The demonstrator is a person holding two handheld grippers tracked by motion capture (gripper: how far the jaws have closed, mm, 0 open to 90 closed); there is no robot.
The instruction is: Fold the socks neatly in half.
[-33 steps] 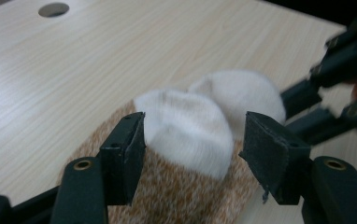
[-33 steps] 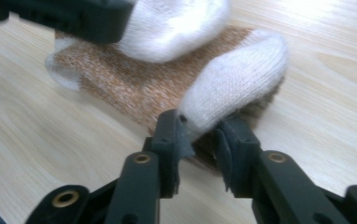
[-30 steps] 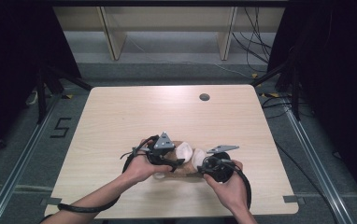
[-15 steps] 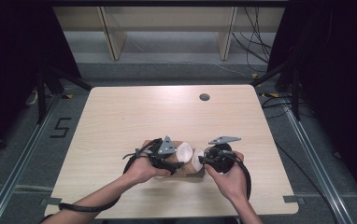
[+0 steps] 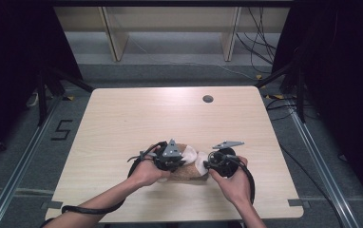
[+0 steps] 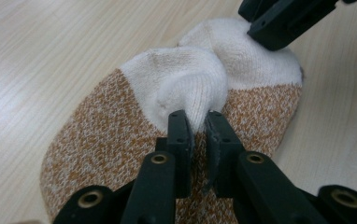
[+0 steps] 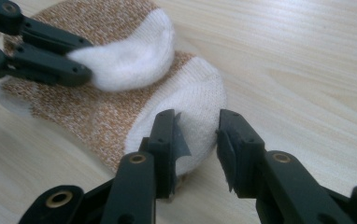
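Orange-speckled sock fabric with white ends (image 5: 189, 170) lies on the table near its front edge; I cannot tell whether it is one folded sock or two stacked. My left gripper (image 6: 196, 119) is shut on a raised fold of the upper white part (image 6: 186, 86); it also appears in the high view (image 5: 182, 160) and in the right gripper view (image 7: 81, 65). My right gripper (image 7: 197, 123) stands open, its jaws astride the lower white end (image 7: 193, 100). That gripper (image 5: 207, 164) faces the left one across the sock, and its black tip (image 6: 279, 25) rests by the far white end.
The light wooden table (image 5: 137, 118) has a round cable hole (image 5: 207, 99) at the back right. Black cables trail from both grippers along the person's forearms. Dark floor and metal frame rails surround the table.
Both hands have shifted slightly toward the table's front edge and closer together over the sock. The left gripper keeps its hold on the white fold.
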